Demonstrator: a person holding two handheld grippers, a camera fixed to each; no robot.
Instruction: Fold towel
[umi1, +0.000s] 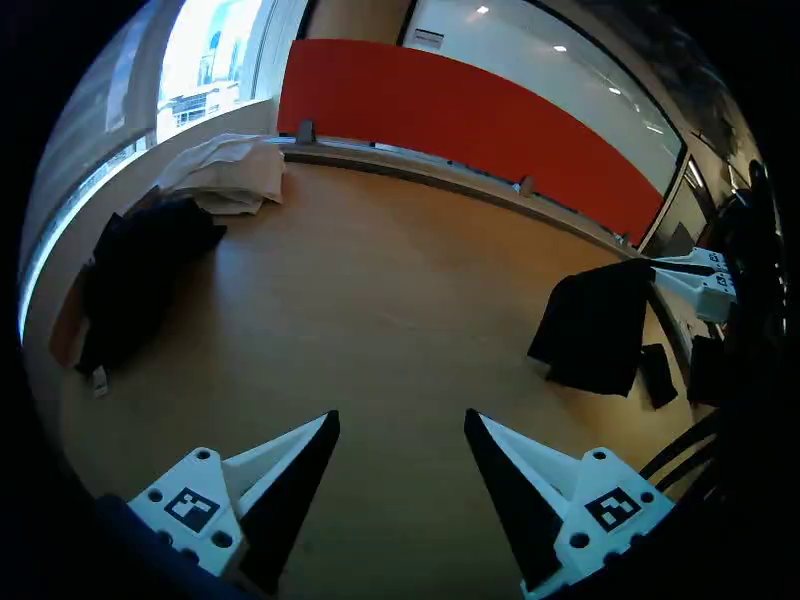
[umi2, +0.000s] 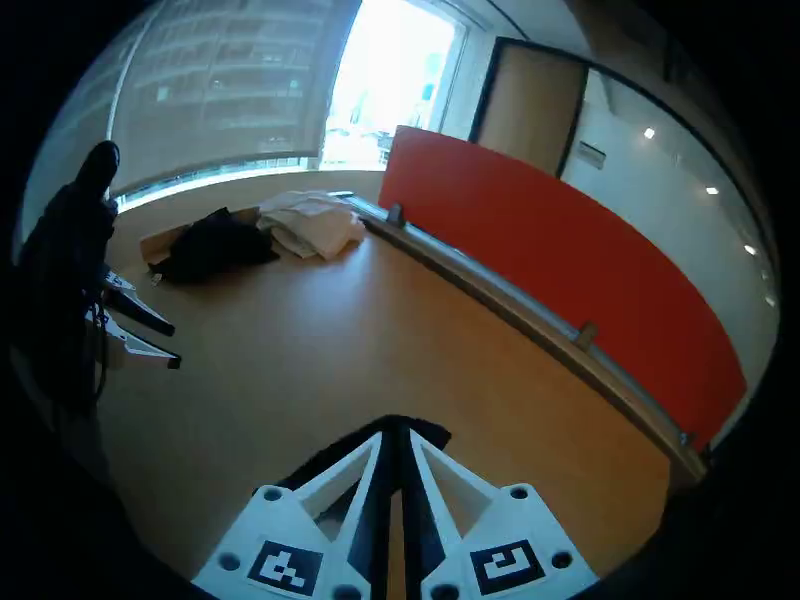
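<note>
A black towel (umi1: 595, 325) hangs over the wooden table (umi1: 400, 280) on the right in the left gripper view, pinched at its top corner by my right gripper (umi1: 660, 272). In the right gripper view that gripper (umi2: 398, 428) is shut, with black towel (umi2: 432, 433) cloth showing around its tips. My left gripper (umi1: 400, 415) stands open above bare tabletop, nothing between its fingers. It also appears at the left of the right gripper view as the left gripper (umi2: 176, 347), held by a person in dark clothes (umi2: 60, 270).
A pile of white cloth (umi1: 230, 170) and a heap of black cloth (umi1: 140, 270) lie at the table's far corner by the window. A red divider panel (umi1: 470, 115) runs along the table's back edge. Dark objects (umi1: 658, 375) lie under the hanging towel.
</note>
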